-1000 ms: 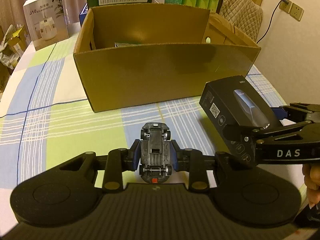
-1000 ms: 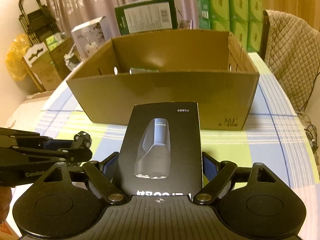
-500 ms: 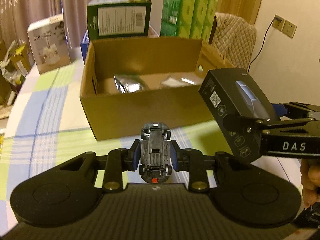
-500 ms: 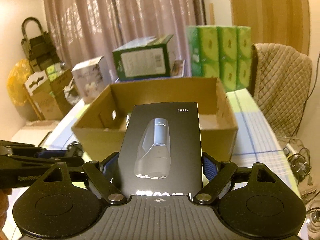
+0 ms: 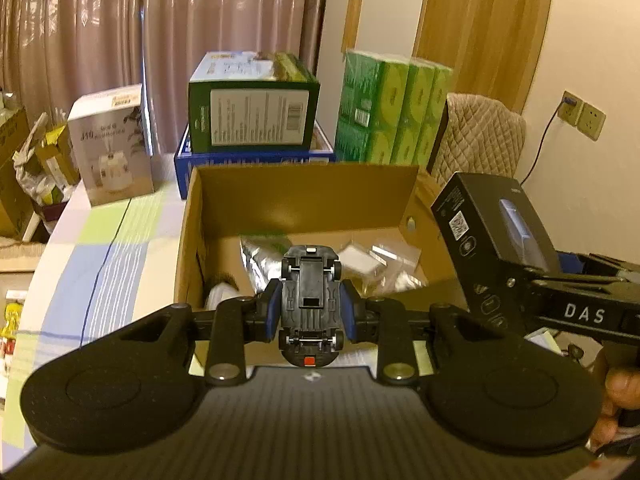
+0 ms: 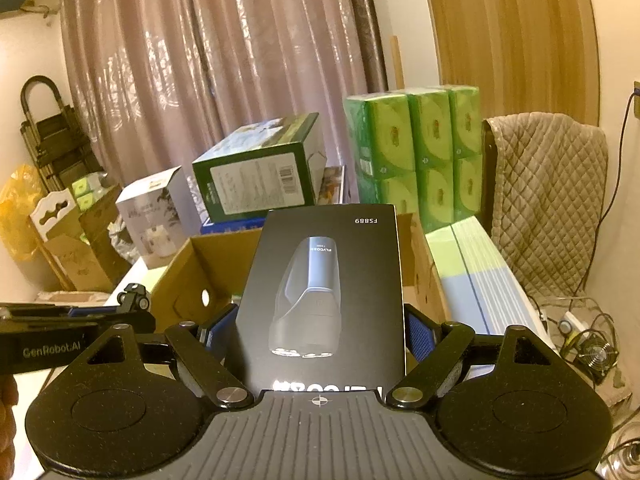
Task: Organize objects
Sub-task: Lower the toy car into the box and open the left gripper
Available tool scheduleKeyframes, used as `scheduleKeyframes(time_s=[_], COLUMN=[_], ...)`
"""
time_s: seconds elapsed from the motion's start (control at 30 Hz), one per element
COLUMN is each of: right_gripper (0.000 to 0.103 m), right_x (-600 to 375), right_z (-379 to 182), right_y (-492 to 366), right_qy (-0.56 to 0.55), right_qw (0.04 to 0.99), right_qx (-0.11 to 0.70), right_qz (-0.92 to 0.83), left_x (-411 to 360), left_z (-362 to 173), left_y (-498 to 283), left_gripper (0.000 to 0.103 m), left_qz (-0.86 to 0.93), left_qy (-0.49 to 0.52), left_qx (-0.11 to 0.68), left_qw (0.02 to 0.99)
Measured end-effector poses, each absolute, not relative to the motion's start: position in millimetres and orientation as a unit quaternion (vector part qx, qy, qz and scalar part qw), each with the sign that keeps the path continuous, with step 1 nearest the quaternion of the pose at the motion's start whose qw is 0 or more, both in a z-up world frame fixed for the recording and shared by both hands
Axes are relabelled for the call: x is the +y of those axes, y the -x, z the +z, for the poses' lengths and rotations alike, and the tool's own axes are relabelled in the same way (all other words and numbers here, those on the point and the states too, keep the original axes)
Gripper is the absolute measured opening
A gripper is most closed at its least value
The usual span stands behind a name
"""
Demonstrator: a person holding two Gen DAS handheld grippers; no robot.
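My left gripper (image 5: 311,304) is shut on a small toy car (image 5: 310,292), held belly-up over the near edge of an open cardboard box (image 5: 192,216). The box holds a silver foil pouch (image 5: 264,256) and clear plastic packets (image 5: 384,264). My right gripper (image 6: 320,328) is shut on a black shaver box (image 6: 324,300) marked FS889, held above the cardboard box (image 6: 180,272). In the left wrist view the shaver box (image 5: 488,240) and right gripper (image 5: 576,312) hover at the cardboard box's right side.
Behind the cardboard box stand a green carton (image 5: 252,112) on a blue box (image 5: 256,158), green tissue packs (image 5: 392,112) and a white humidifier box (image 5: 110,148). A chair with a quilted cover (image 5: 476,136) is far right. The checked tablecloth (image 5: 108,248) lies left.
Both grippers have risen and moved forward with their loads, from in front of the cardboard box to above its near edge. The box's inside now shows.
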State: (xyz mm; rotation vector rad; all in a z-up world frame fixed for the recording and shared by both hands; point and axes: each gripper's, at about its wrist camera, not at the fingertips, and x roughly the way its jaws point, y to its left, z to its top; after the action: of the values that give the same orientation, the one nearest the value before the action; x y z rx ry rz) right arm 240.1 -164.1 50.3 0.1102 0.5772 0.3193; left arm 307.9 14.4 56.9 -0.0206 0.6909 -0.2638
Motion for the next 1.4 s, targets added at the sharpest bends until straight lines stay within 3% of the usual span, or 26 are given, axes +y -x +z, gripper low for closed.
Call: scheduleKeyframes(time_s=[1.4], right_gripper=[0.081], right_x=[-146], right_z=[4], right_y=[-343], right_qy=[-0.058], right_qw=[0.923], right_qx=[0.349], right_qz=[0.15], left_x=[21], left_z=[13], left_y=[-418], left_gripper=[0.026], left_qz=[-0.102], left_qy=[0.032], left_qx=[0.393], left_qw=[0.913])
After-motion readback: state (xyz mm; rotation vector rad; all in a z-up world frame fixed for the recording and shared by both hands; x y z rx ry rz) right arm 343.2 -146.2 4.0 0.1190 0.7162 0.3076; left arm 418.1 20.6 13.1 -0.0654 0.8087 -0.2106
